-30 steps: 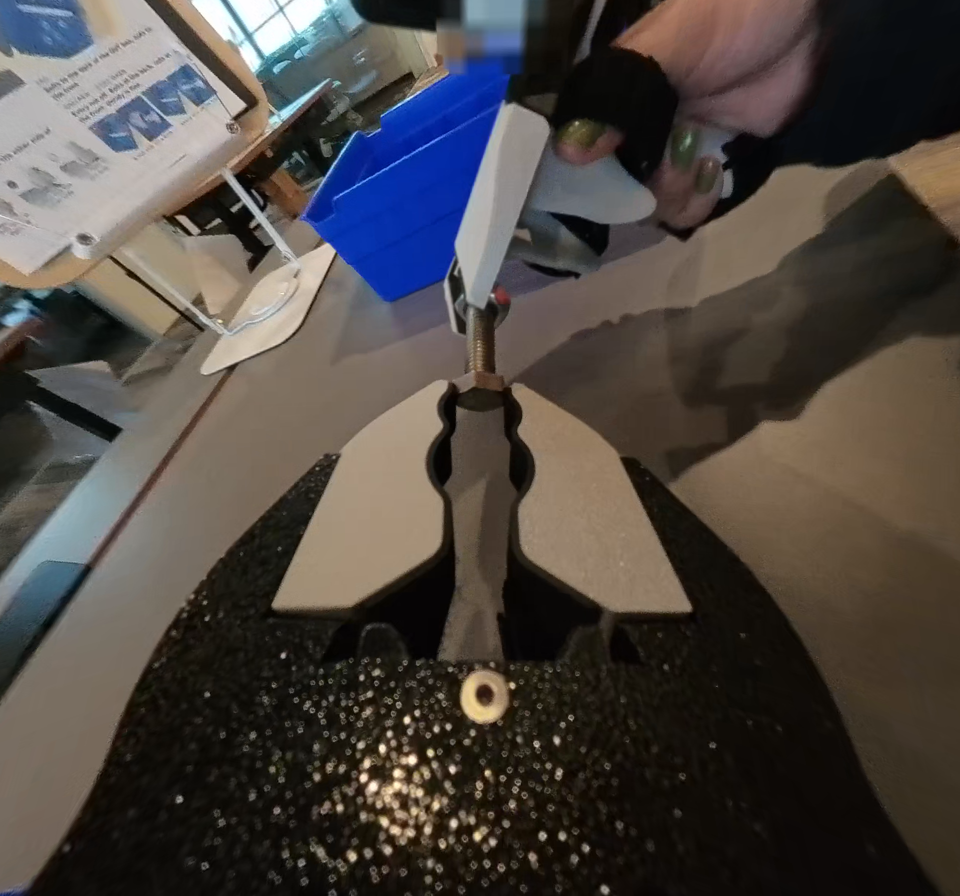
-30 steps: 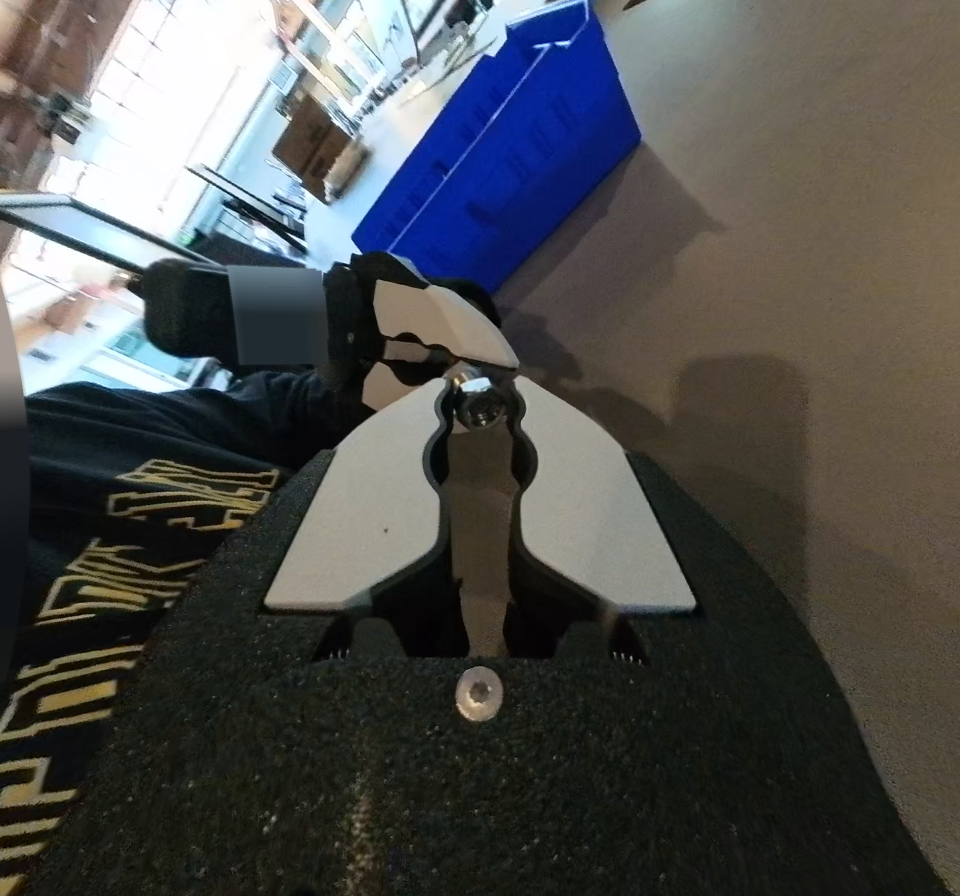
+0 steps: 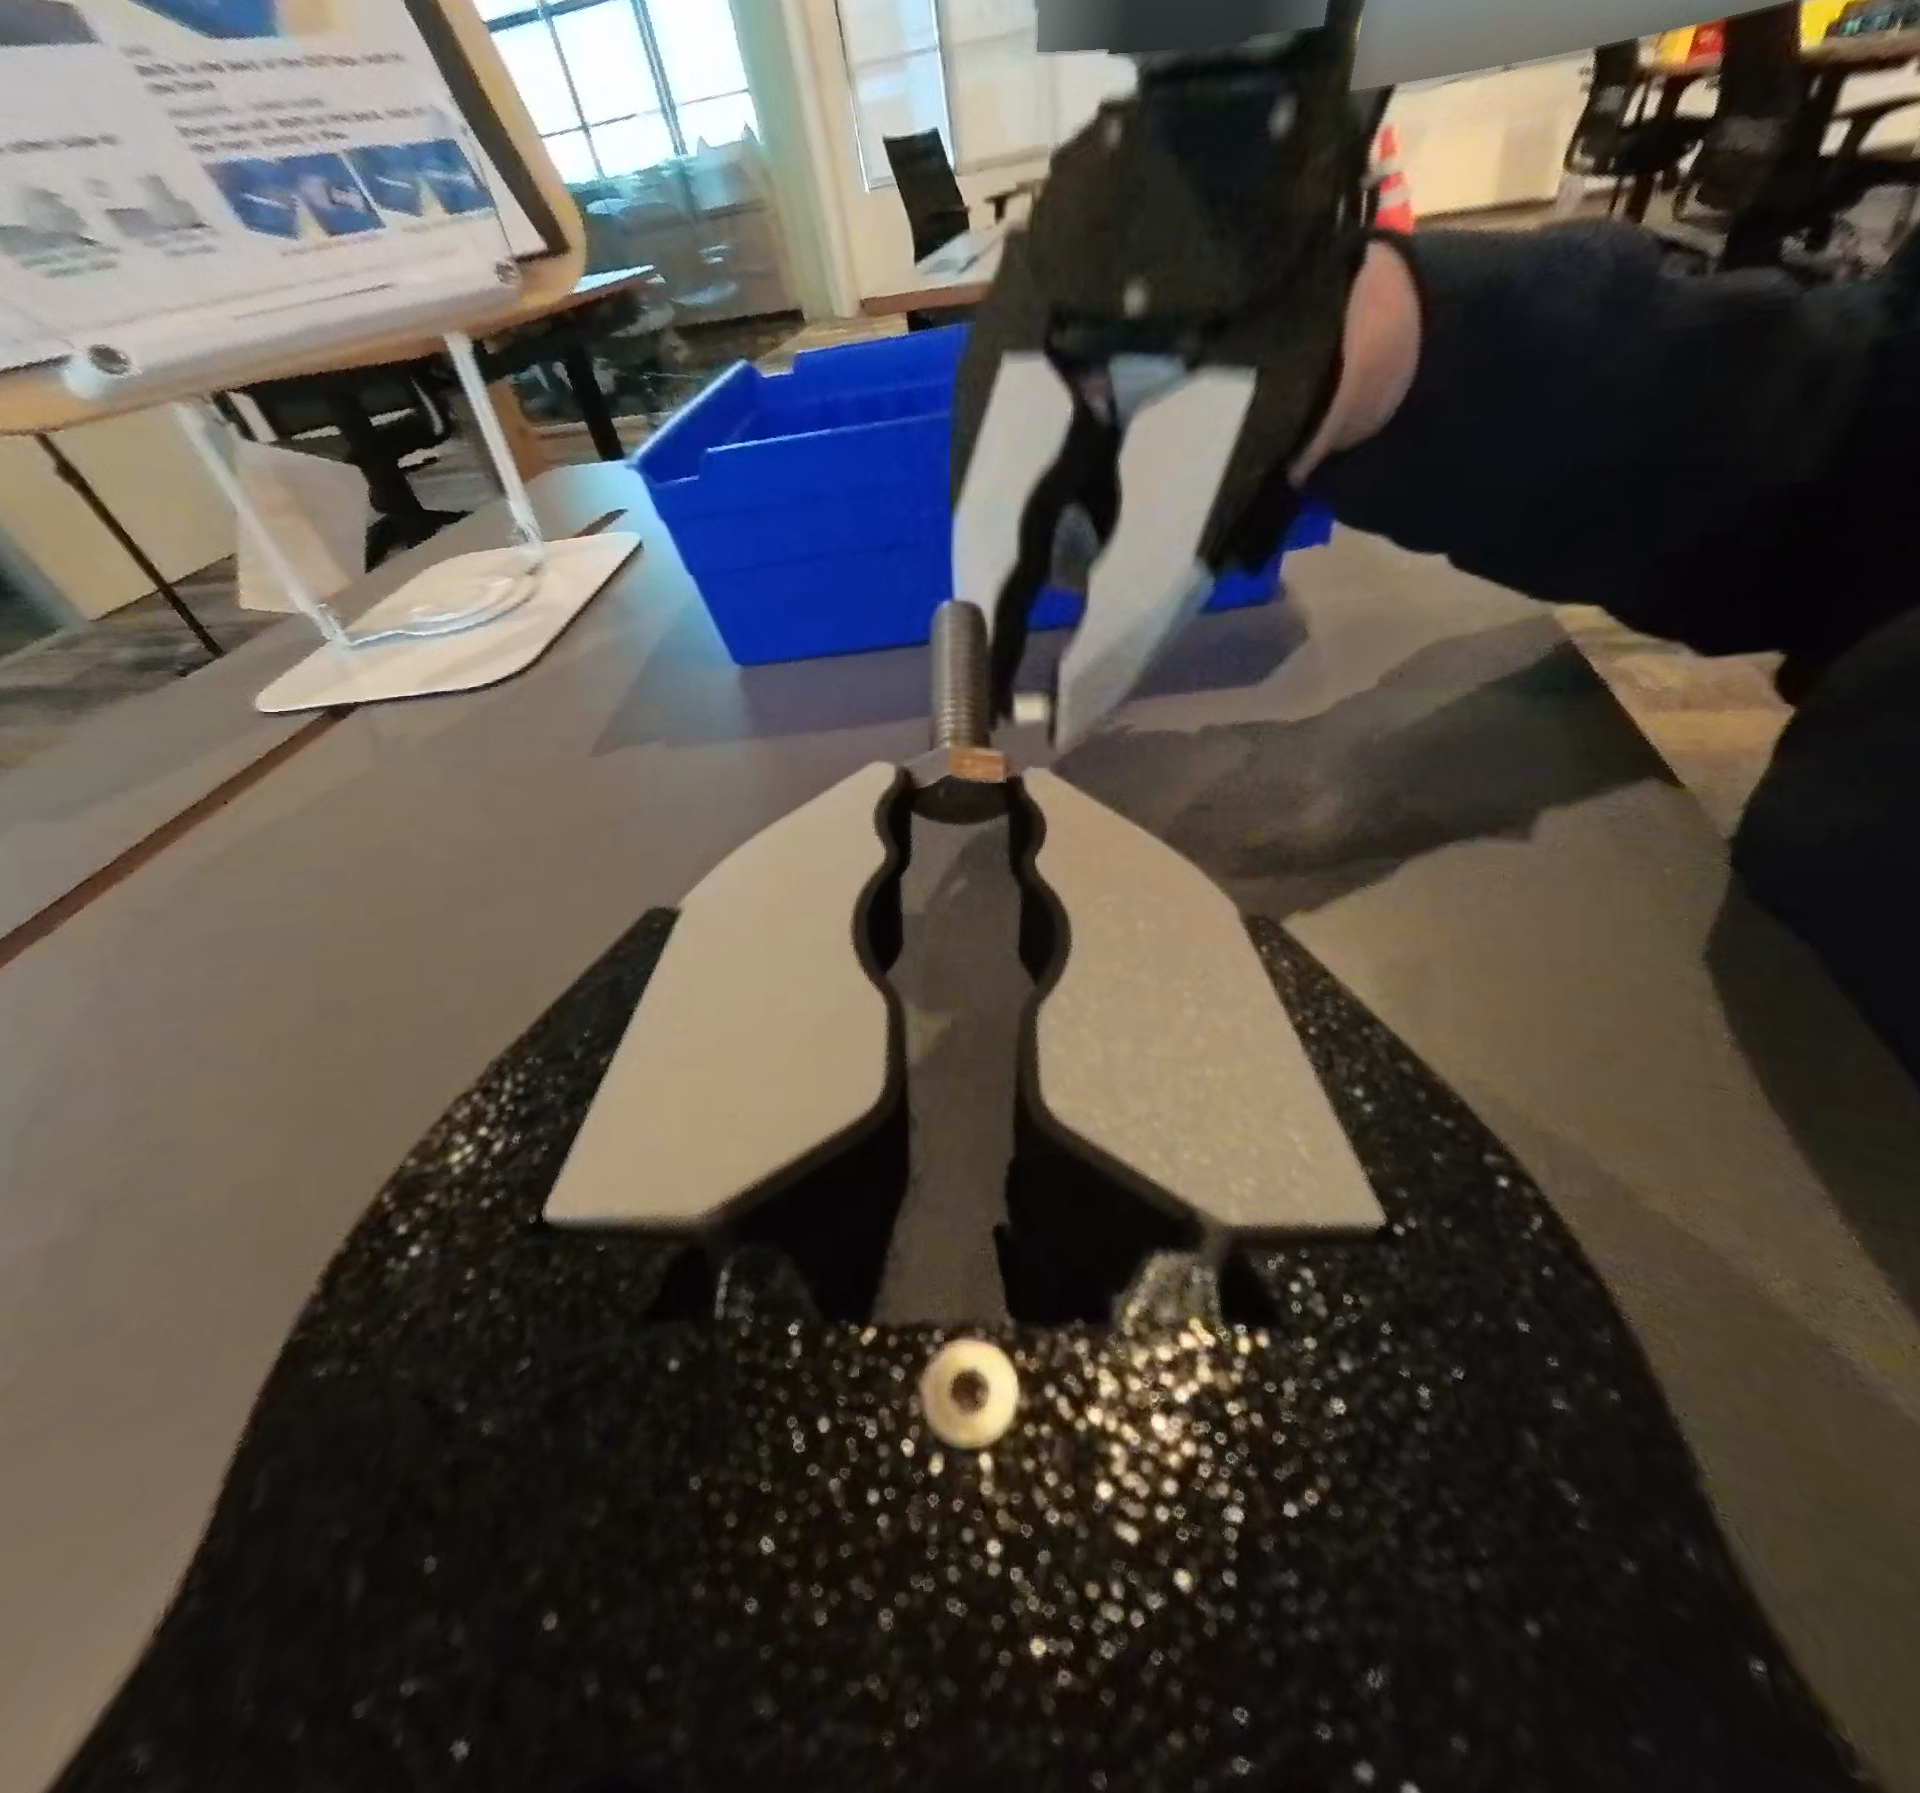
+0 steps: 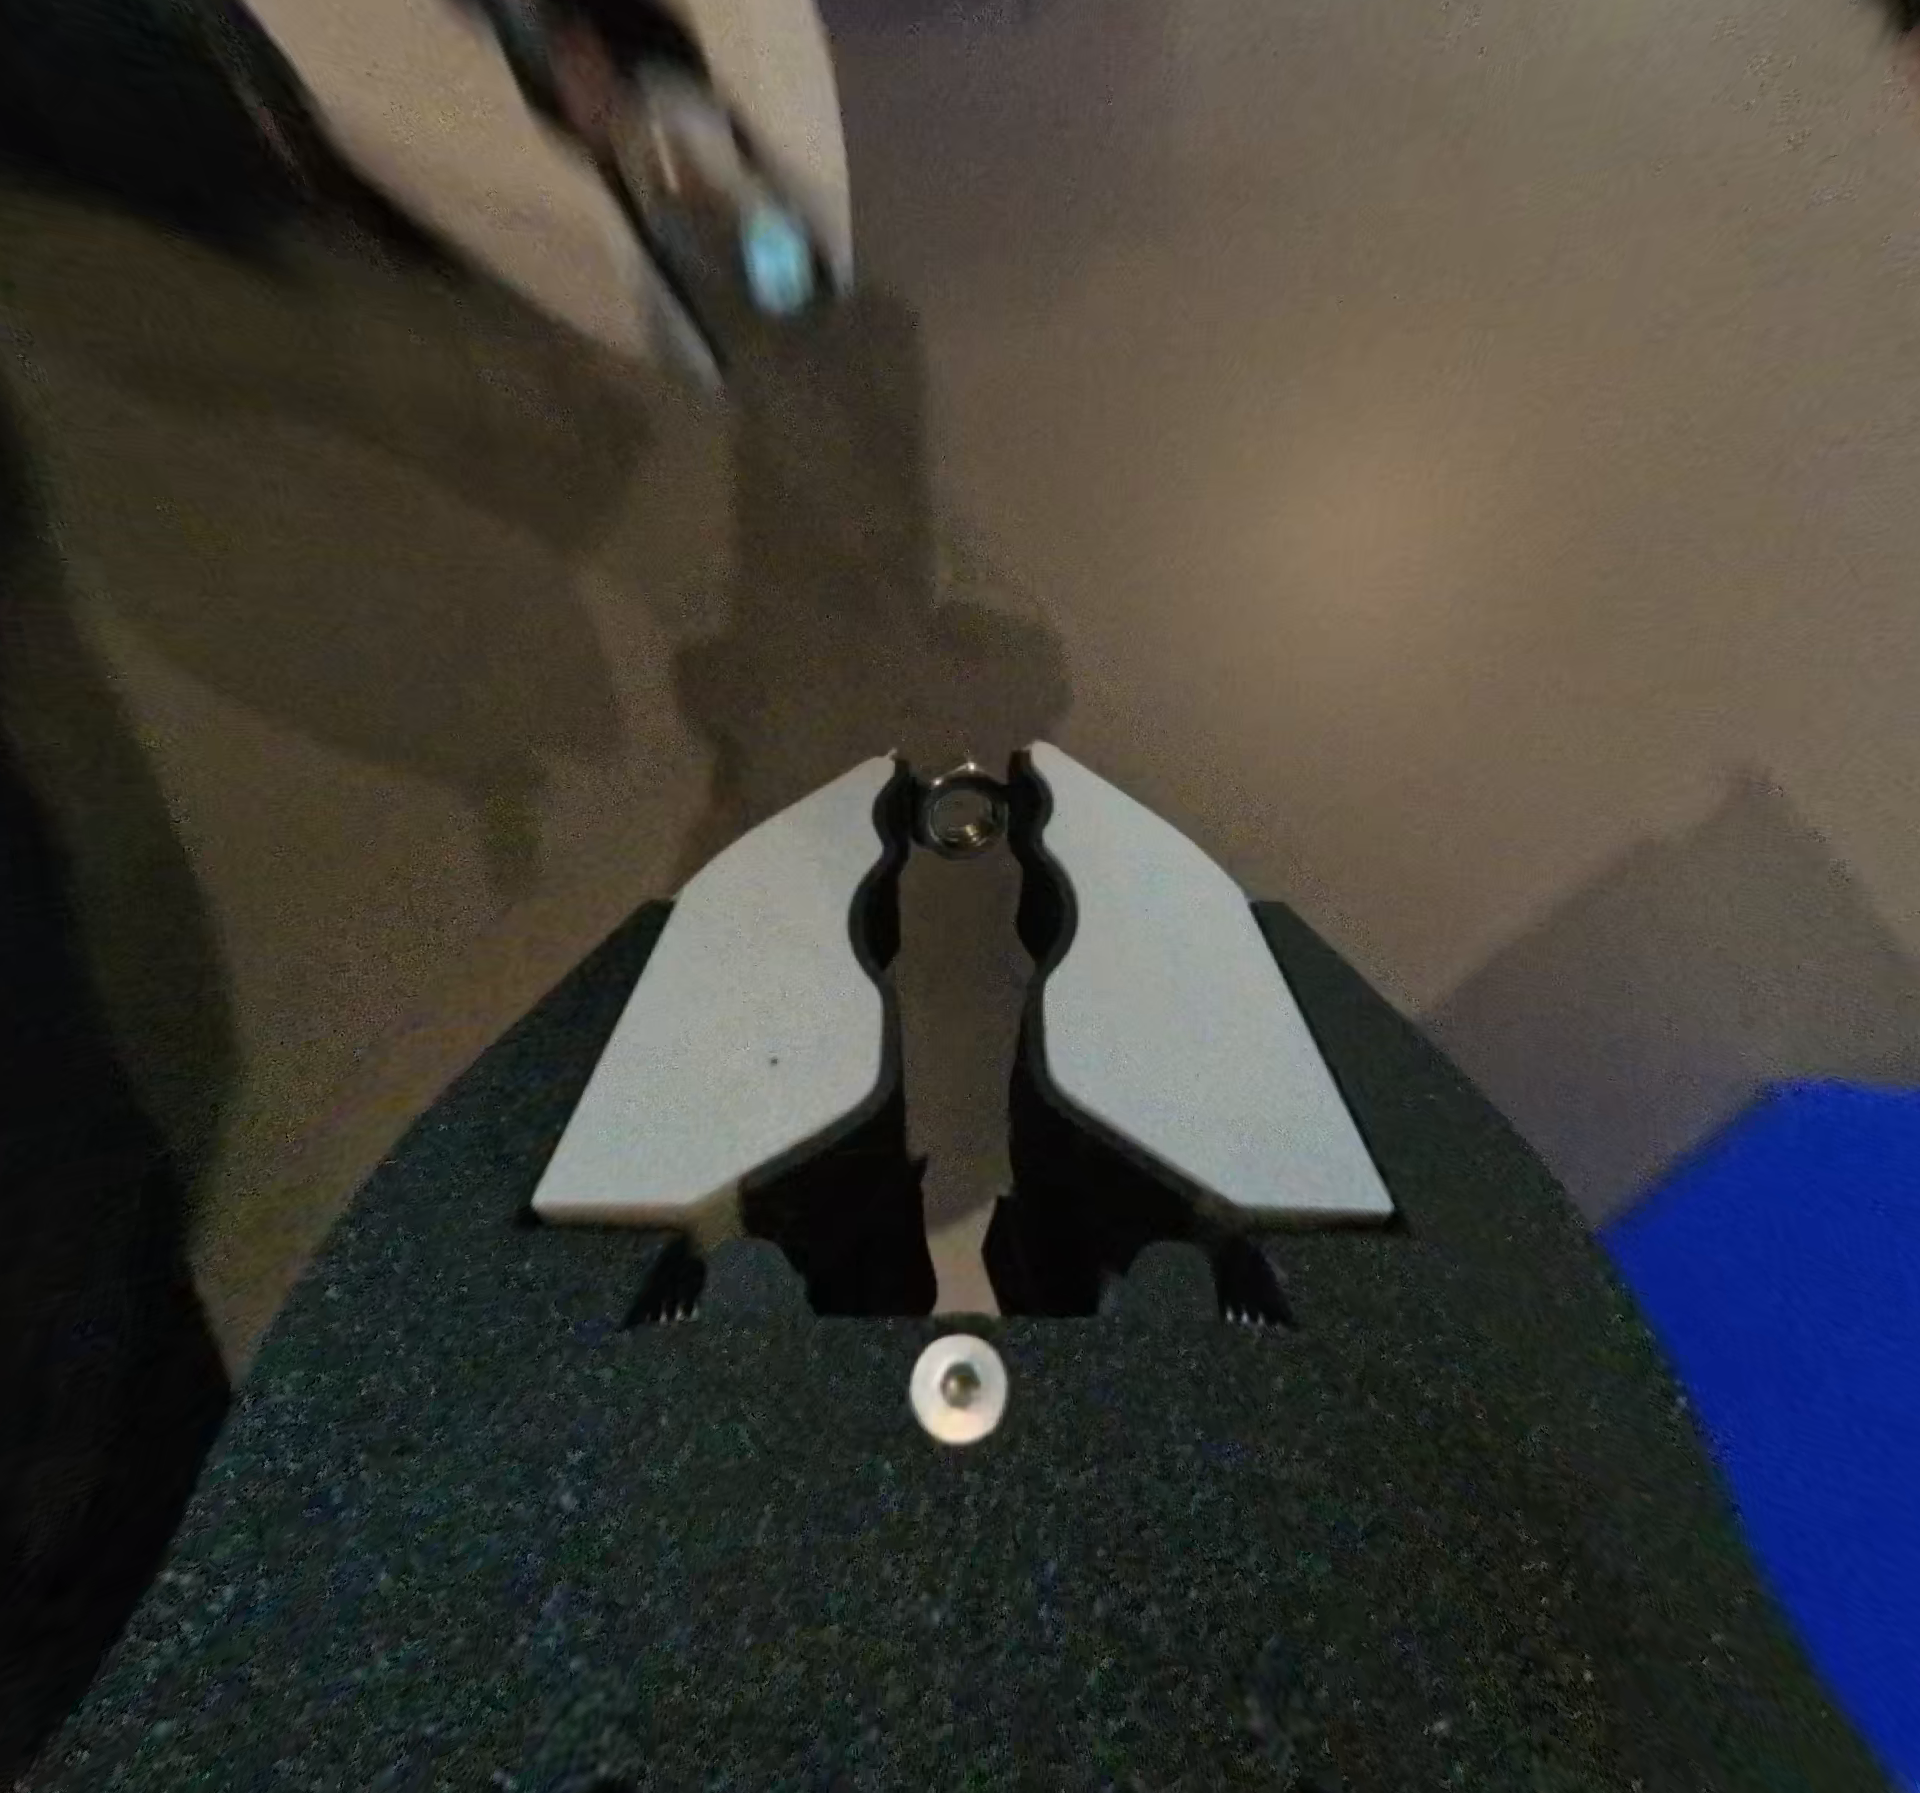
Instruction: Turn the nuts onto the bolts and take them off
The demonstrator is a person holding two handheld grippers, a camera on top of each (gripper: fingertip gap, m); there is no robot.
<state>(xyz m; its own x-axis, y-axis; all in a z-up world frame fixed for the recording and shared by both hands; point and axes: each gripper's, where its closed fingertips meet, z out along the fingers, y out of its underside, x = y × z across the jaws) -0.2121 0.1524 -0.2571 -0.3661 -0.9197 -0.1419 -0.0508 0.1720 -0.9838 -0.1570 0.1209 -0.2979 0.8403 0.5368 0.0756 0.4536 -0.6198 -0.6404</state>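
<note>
In the left wrist view my left gripper is shut on the head of a steel bolt, whose threaded shaft stands upright and bare. My right gripper hangs point-down just right of the shaft, apart from it, with a small nut at its tips. In the right wrist view my right gripper is shut on the hex nut, whose hole shows empty above the table. The left gripper and the bolt are a blur at the upper left.
A blue bin stands behind the bolt and also shows at the right edge of the right wrist view. A sign board on a clear stand is at the back left. The grey table has an edge along the left.
The right gripper, which gripped the nut on the bolt's upper end, has come off the shaft with the nut and now points down beside it. The left gripper still holds the bolt.
</note>
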